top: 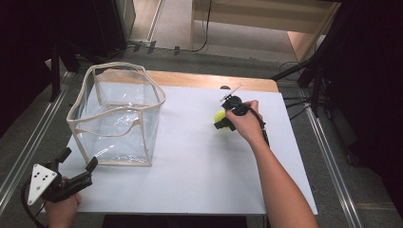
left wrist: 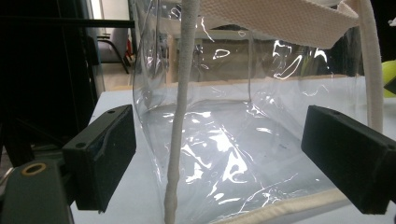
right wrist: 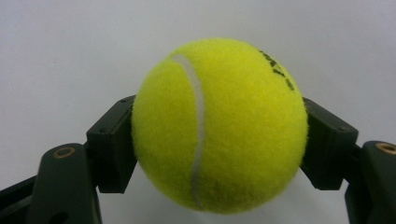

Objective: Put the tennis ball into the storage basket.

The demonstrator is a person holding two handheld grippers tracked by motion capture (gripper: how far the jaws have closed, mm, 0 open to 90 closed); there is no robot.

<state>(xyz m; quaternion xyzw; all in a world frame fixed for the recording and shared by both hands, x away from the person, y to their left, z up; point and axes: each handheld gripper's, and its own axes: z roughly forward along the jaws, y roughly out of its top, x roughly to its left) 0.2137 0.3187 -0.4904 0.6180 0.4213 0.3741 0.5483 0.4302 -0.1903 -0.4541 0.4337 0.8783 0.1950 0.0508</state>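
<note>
The right gripper (right wrist: 219, 140) pinches the tennis ball (right wrist: 219, 126) at about 1 o'clock on the table (top: 199, 171), probably bound for the clear bag (top: 116, 114) at 10; the left gripper (left wrist: 224, 158) waits spread beside it

white sheet (top: 190, 156) on wood table (top: 209, 80); grey floor (top: 332, 156).

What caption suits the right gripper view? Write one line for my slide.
Right gripper with its jaws closed on a yellow tennis ball above the white table.
</note>
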